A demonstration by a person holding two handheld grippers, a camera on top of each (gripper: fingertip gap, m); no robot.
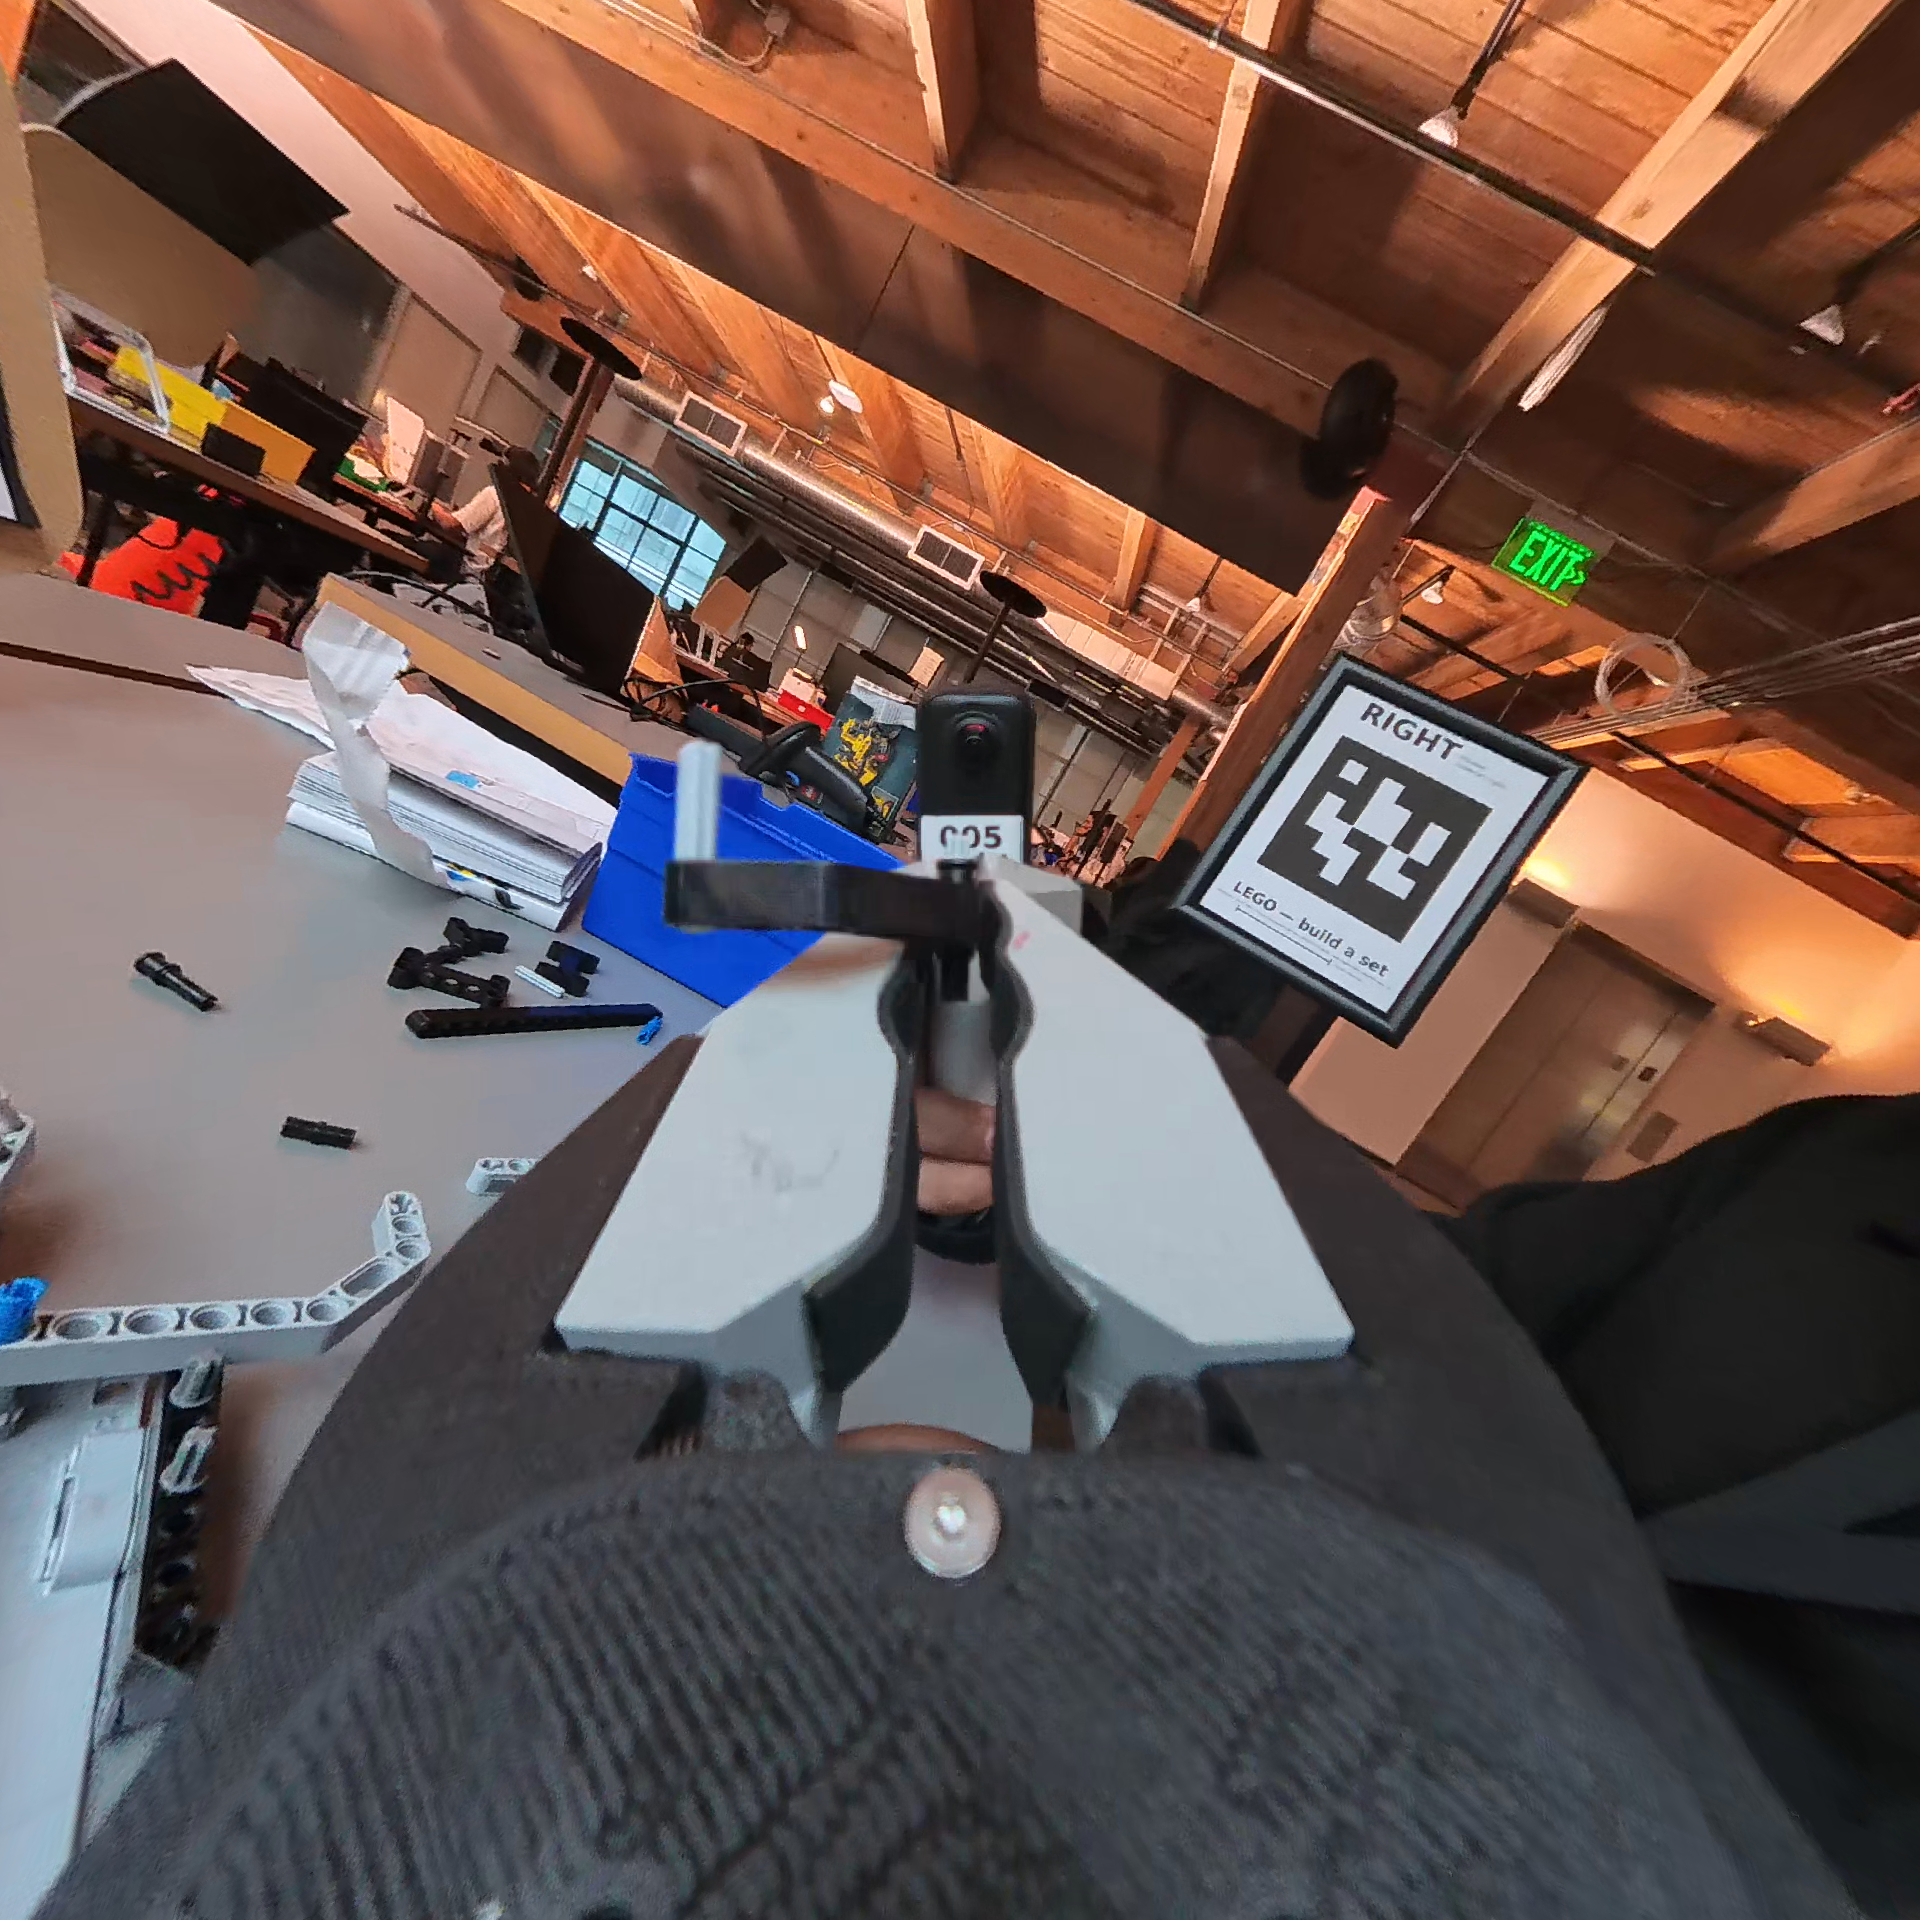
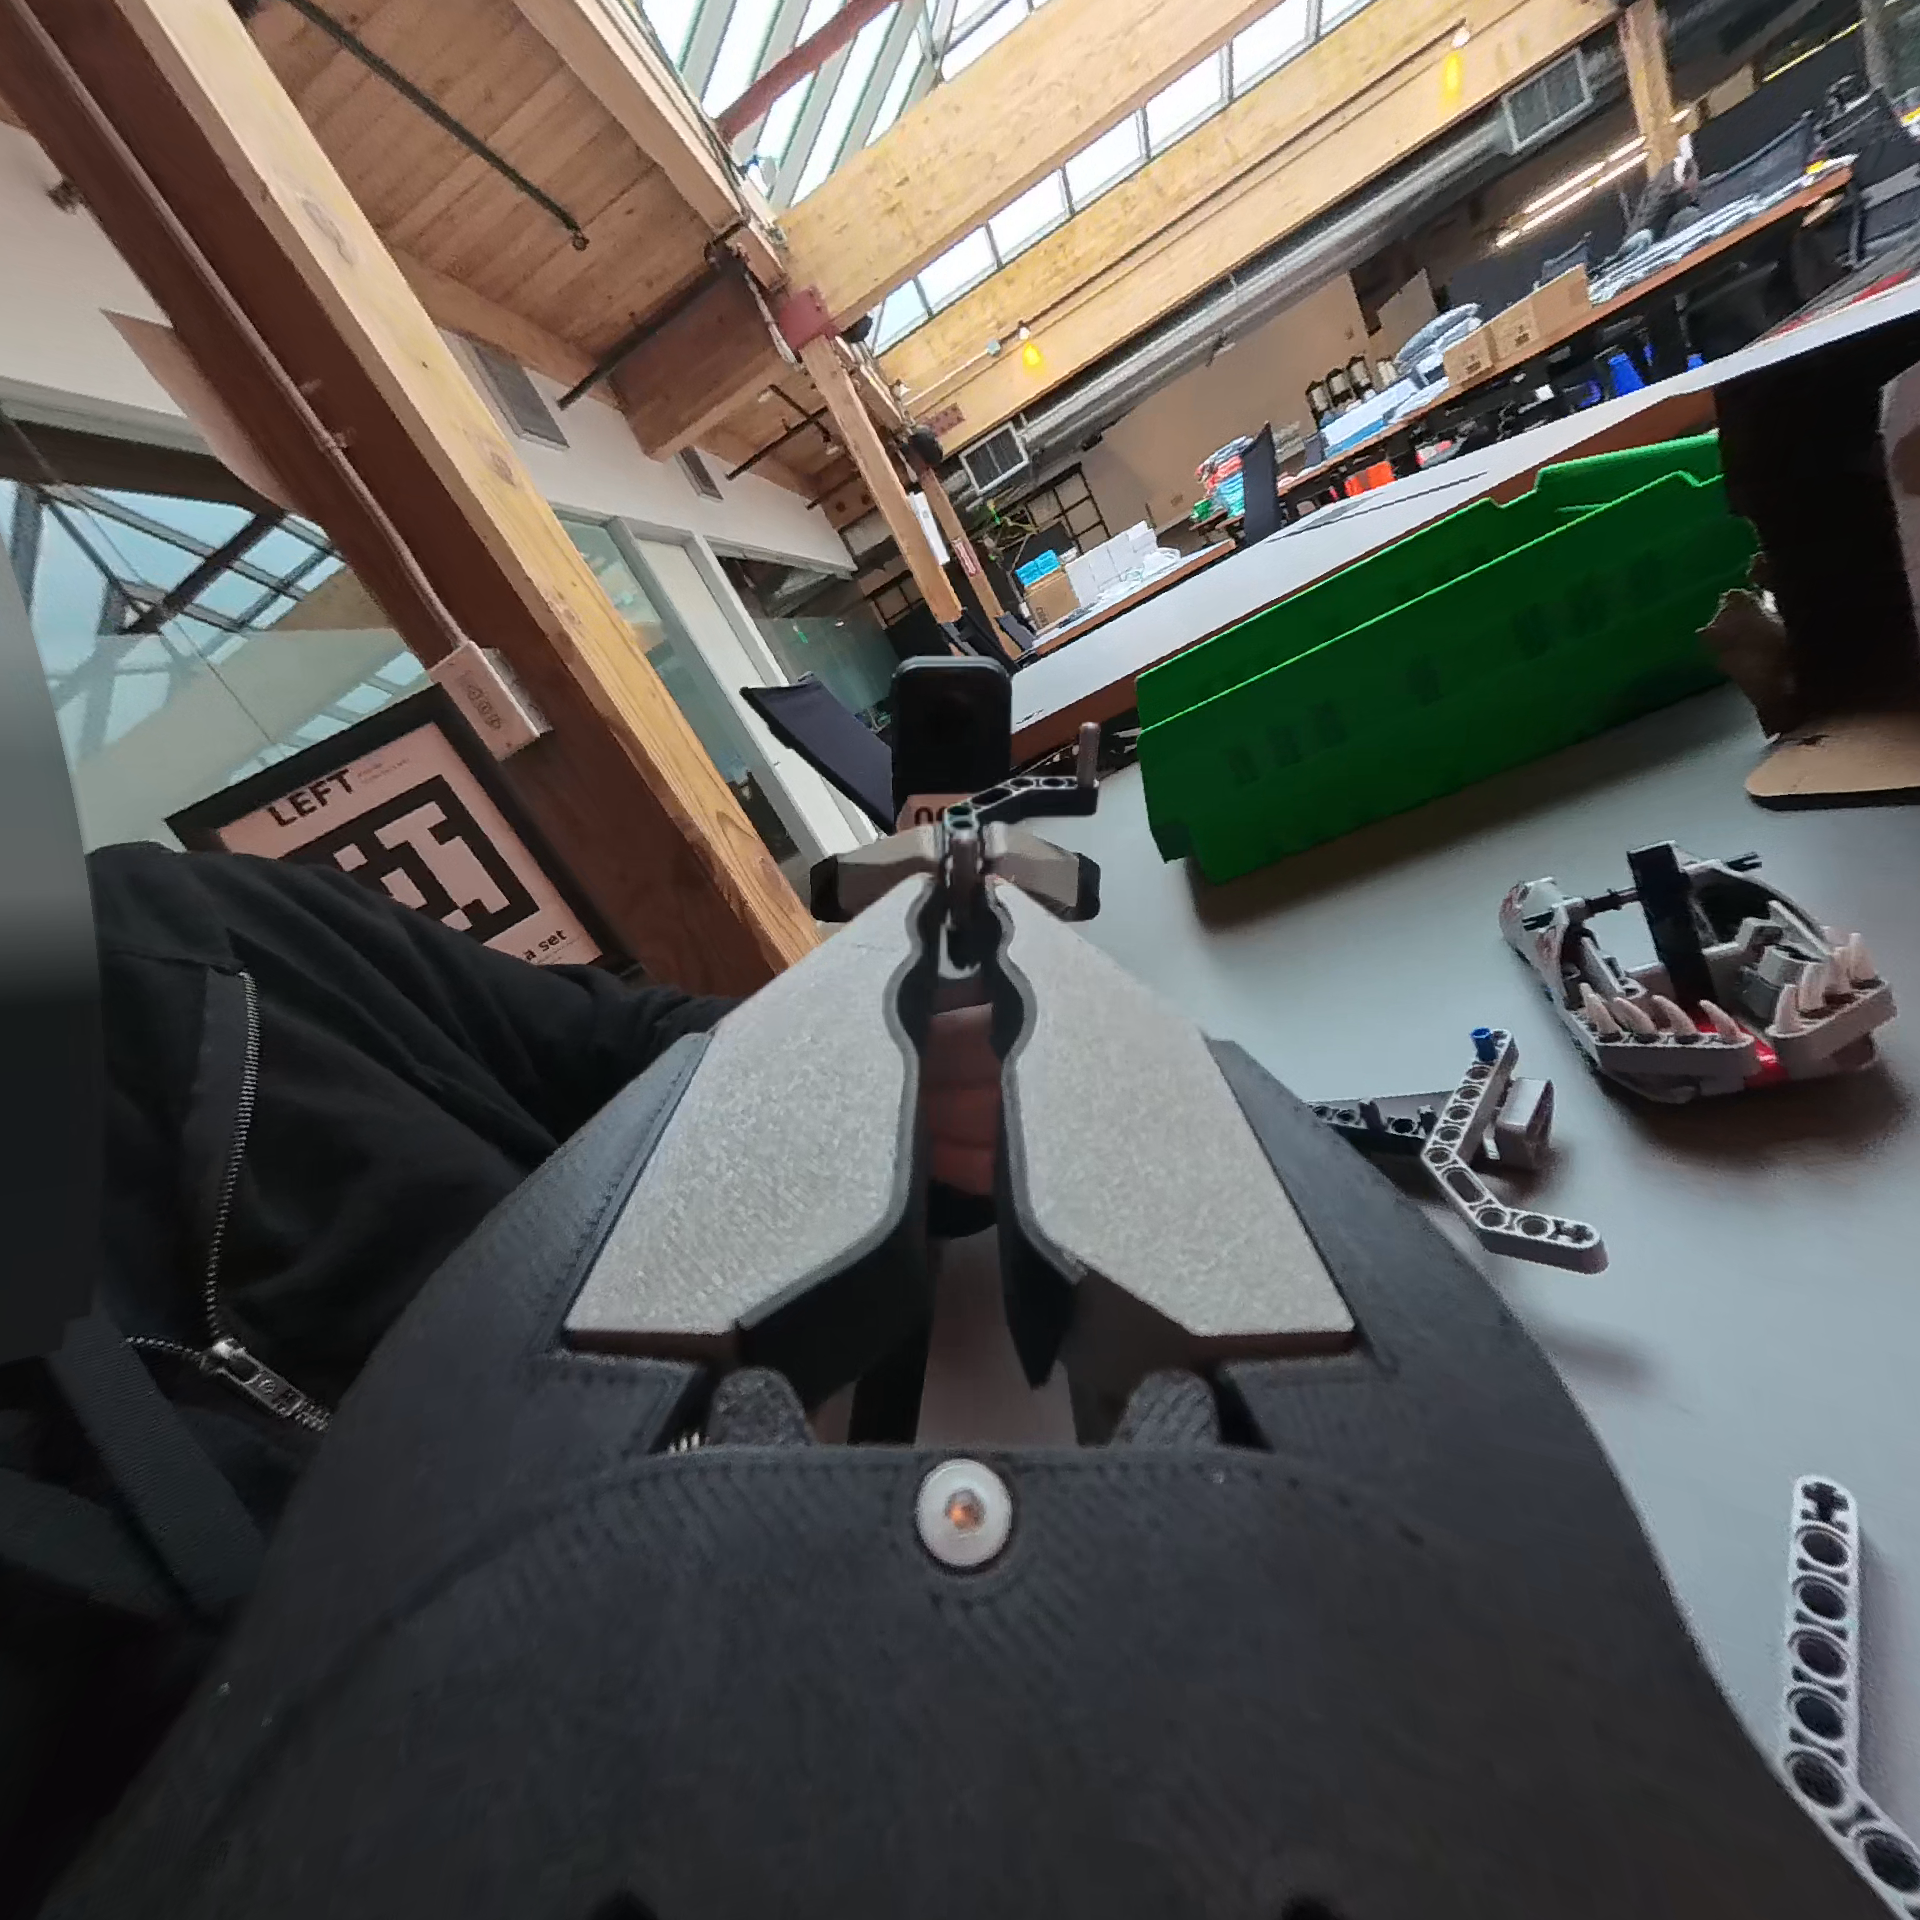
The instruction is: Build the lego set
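Note:
A black lego beam (image 1: pixel 790 894) is held in the air between the two grippers, which meet tip to tip. A light grey axle (image 1: pixel 696 800) stands up from its far end. My left gripper (image 1: pixel 954 940) is shut on the beam's near end, where a dark pin (image 1: pixel 951 971) sits. In the right wrist view the same beam (image 2: pixel 1029 795) runs to the right with the axle (image 2: pixel 1088 753) at its end. My right gripper (image 2: pixel 964 883) is shut on the dark pin (image 2: pixel 966 868) at the beam's end. The joint itself is hidden by the fingertips.
On the grey table (image 1: pixel 156 852) are loose black pieces (image 1: pixel 530 1020), a grey angled beam (image 1: pixel 208 1320), a blue bin (image 1: pixel 717 883) and stacked booklets (image 1: pixel 447 800). On the other side are a green bin (image 2: pixel 1434 665), a toothed grey model (image 2: pixel 1704 987) and grey beams (image 2: pixel 1496 1164). The tips of both grippers are at nearly the same place.

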